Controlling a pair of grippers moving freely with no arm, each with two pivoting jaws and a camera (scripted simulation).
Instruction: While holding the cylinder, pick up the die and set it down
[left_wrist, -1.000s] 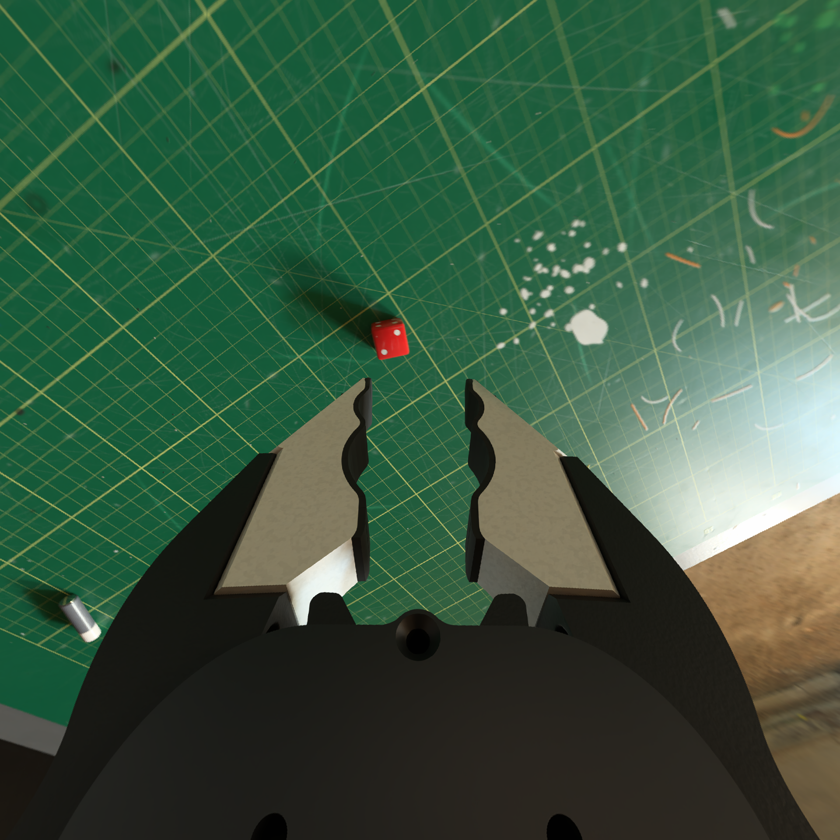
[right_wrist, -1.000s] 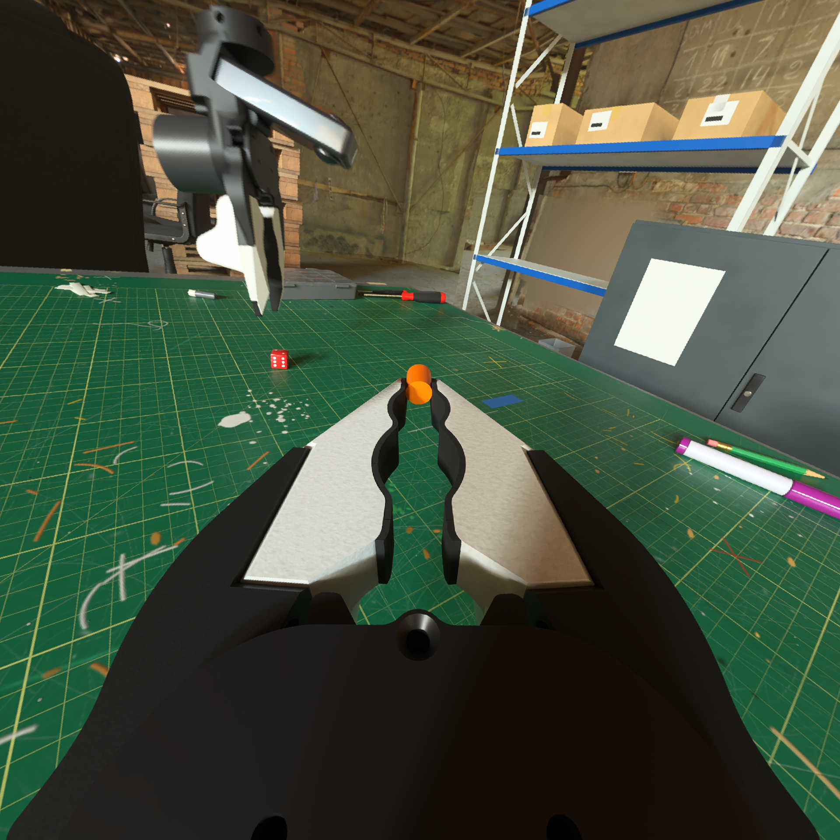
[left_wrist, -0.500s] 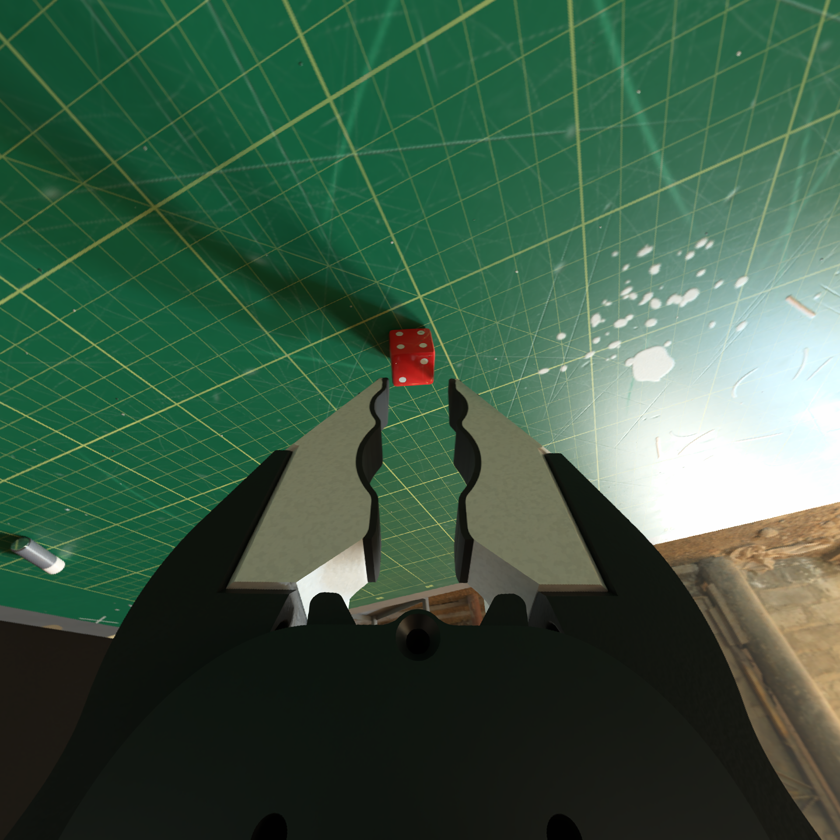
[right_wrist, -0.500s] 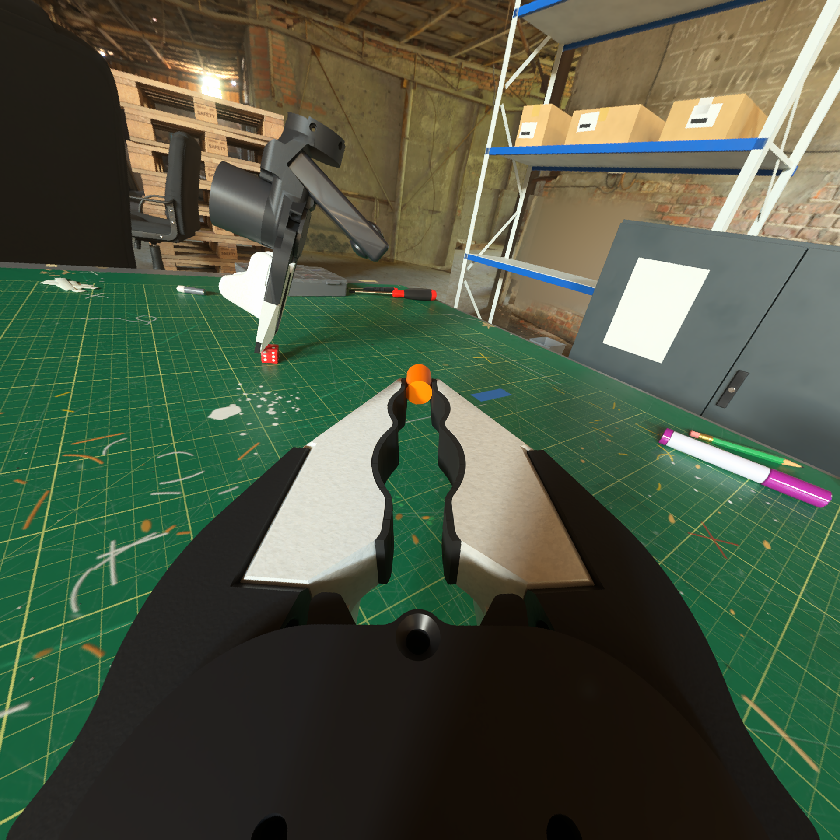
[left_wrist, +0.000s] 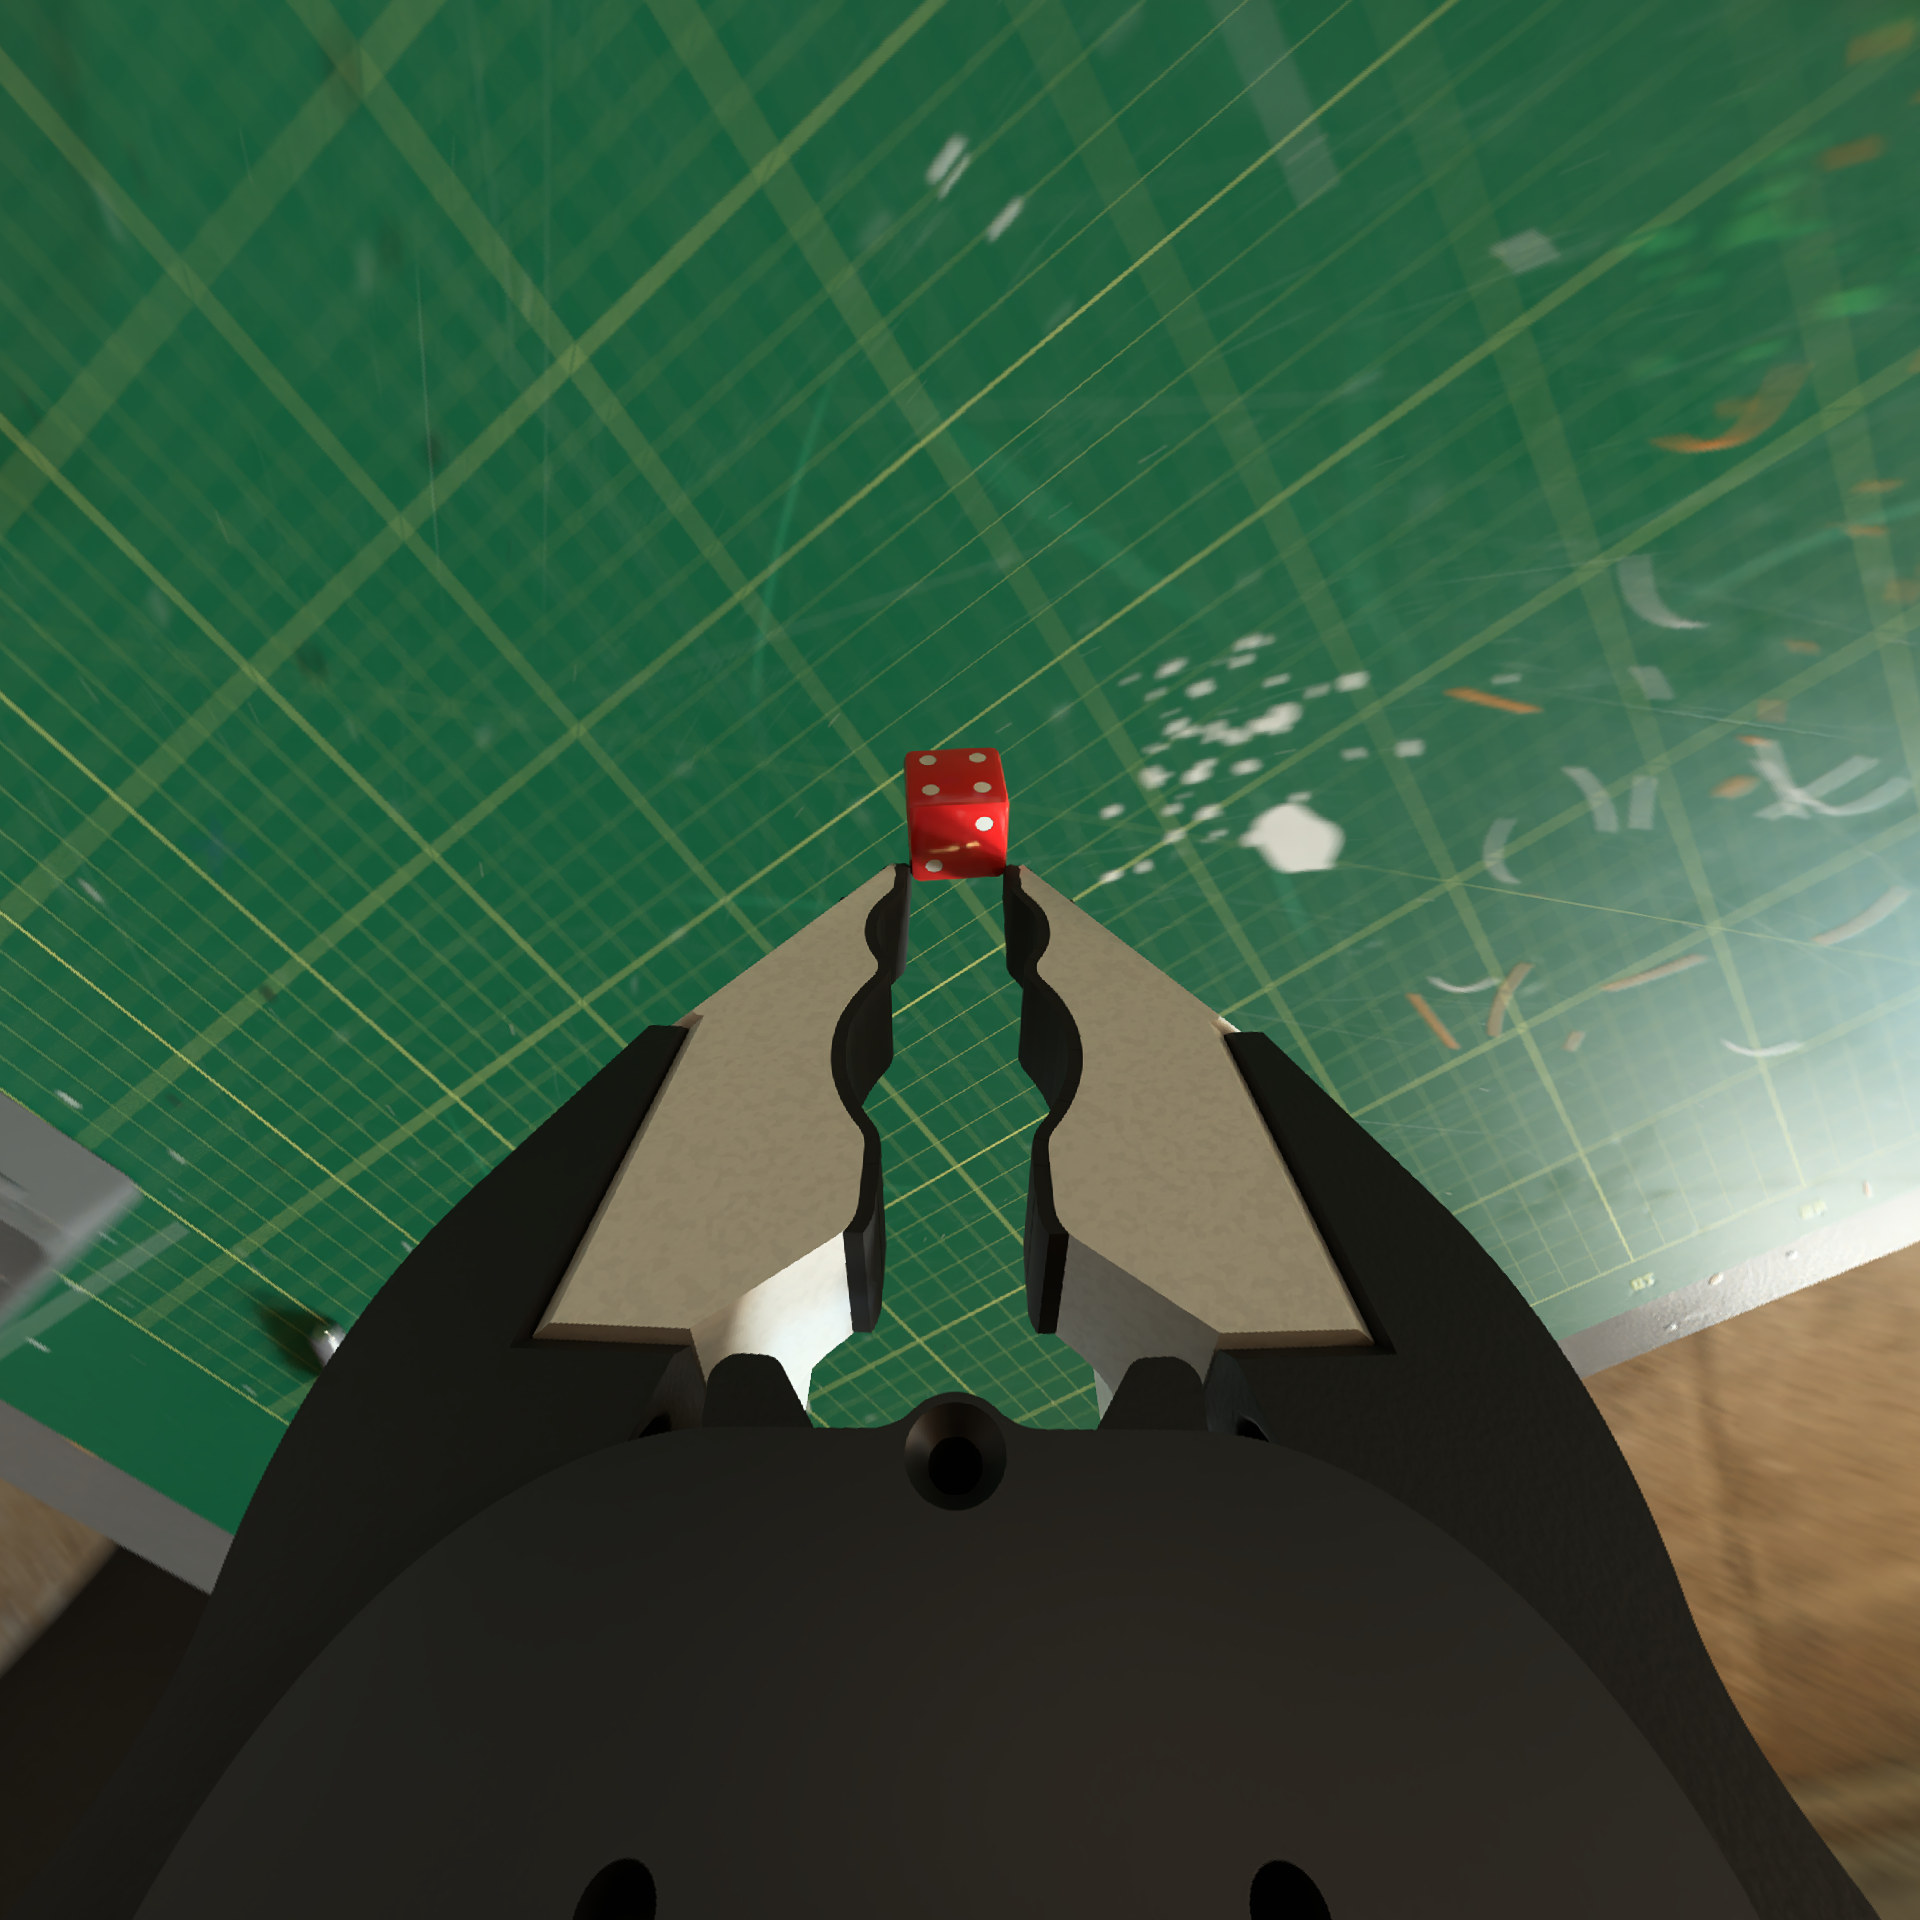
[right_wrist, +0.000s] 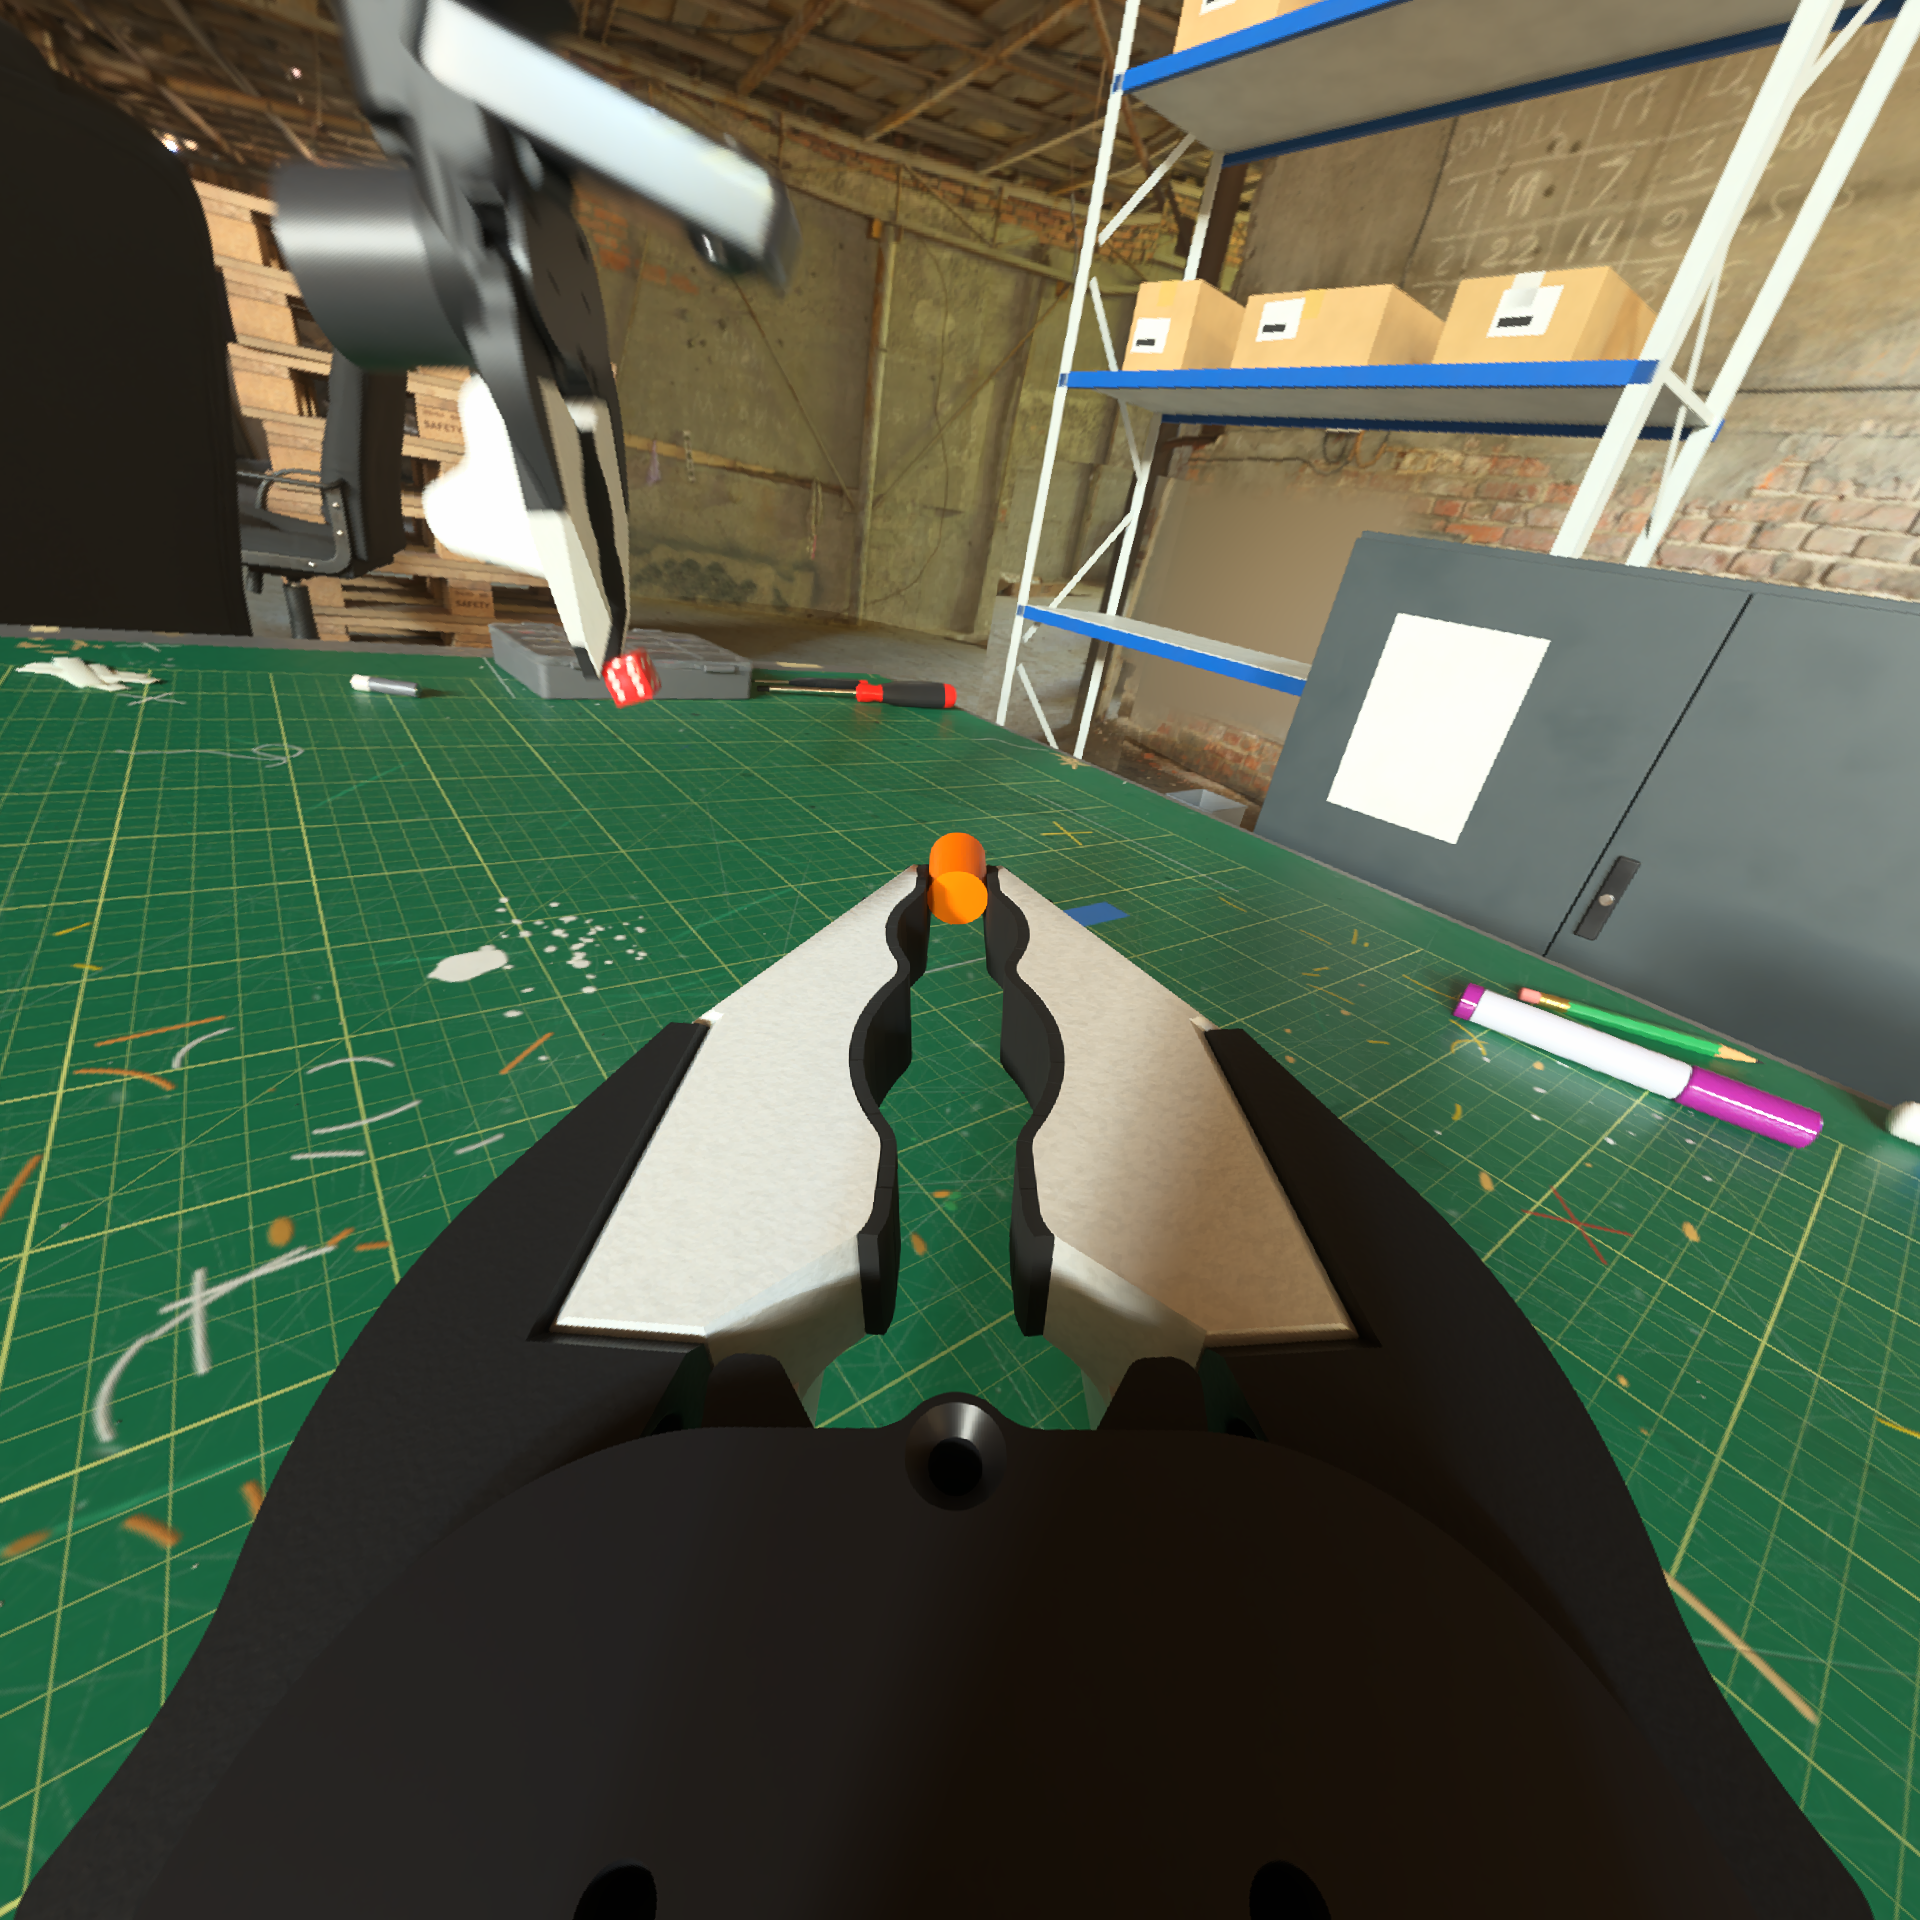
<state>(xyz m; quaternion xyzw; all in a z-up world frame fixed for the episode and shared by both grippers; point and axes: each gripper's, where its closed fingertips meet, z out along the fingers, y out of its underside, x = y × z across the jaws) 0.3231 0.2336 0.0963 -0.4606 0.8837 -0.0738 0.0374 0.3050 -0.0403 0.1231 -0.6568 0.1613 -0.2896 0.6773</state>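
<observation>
My left gripper (left_wrist: 956, 875) is shut on a small red die (left_wrist: 955, 812) with white pips, pinched at the fingertips and held above the green cutting mat (left_wrist: 520, 520). From the right wrist view the left gripper (right_wrist: 613, 649) hangs high at the far left with the die (right_wrist: 631, 677) at its tip, off the mat. My right gripper (right_wrist: 956, 883) is shut on a short orange cylinder (right_wrist: 956, 879), held at the fingertips a little above the mat (right_wrist: 312, 935).
White paint splatter (right_wrist: 468, 964) marks the mat mid-left. A grey case (right_wrist: 623, 665), a red-handled screwdriver (right_wrist: 873, 691) and a small marker (right_wrist: 382, 685) lie at the far edge. A magenta marker (right_wrist: 1642, 1065) and green pencil (right_wrist: 1642, 1029) lie right. A grey cabinet (right_wrist: 1662, 810) and shelving (right_wrist: 1351, 374) stand beyond.
My left gripper came down onto the die, closed on it and has lifted it well off the mat. My right gripper has kept hold of the cylinder, hardly moving.
</observation>
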